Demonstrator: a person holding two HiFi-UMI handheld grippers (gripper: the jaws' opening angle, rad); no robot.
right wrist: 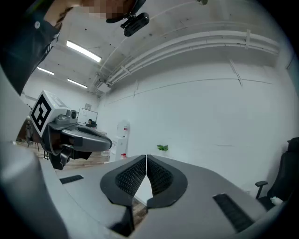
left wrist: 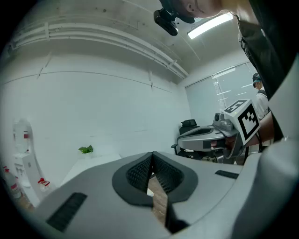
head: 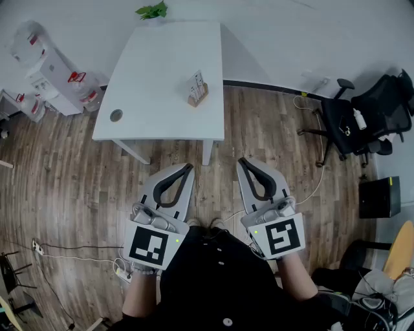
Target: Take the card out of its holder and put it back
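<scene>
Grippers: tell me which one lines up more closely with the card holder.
The left gripper: in the head view it sits almost straight below the card holder; the right gripper is offset to the side.

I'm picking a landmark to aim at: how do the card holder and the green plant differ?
The card holder is a wooden block holding upright white cards; the plant is a green leafy sprig. The card holder stands near the right edge of the white table, the plant at its far edge. Both rest on it, untouched.
</scene>
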